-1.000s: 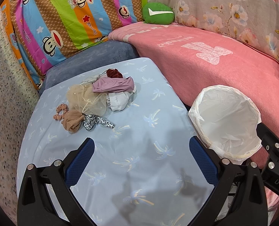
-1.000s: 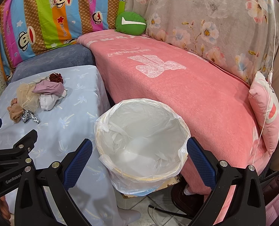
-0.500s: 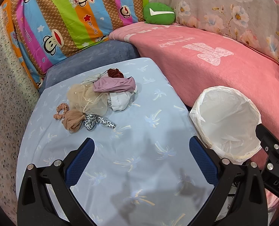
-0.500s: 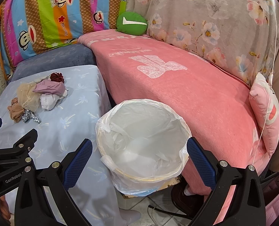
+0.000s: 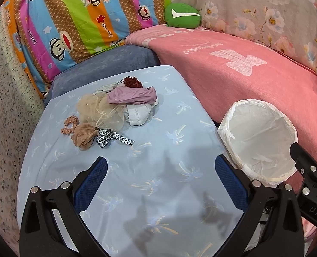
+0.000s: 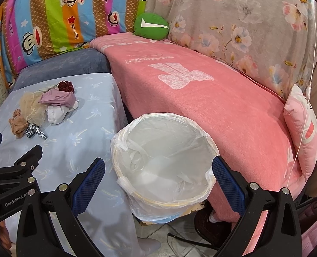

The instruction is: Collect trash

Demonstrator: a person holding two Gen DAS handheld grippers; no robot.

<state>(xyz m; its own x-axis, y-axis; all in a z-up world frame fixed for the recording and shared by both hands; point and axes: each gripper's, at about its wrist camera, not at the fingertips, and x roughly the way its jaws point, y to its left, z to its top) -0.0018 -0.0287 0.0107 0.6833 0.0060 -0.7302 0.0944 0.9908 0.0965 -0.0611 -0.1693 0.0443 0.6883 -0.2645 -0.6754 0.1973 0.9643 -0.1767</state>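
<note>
The left gripper (image 5: pixel 161 176) hangs over the blue palm-print worktop (image 5: pixel 150 162), fingers spread wide and holding nothing; the right gripper (image 6: pixel 158 180), equally wide and unladen, frames the white-lined bin (image 6: pixel 162 160) beside the worktop. The heap of fabric scraps (image 5: pixel 113 111) lies on the worktop's far half. "GenRobot.AI" marks the left gripper's body; the striped pillow (image 6: pixel 68 15) behind the worktop reads "Captain" and "Daul frank".

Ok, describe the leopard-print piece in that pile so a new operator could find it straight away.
Start at the light blue table cover beside the pink couch blanket; the fabric pile lies on its far left part. The leopard-print strip lies at the pile's near edge, touching the tan bundle. It is the only black-and-white spotted piece; its neighbours are plain.
</note>
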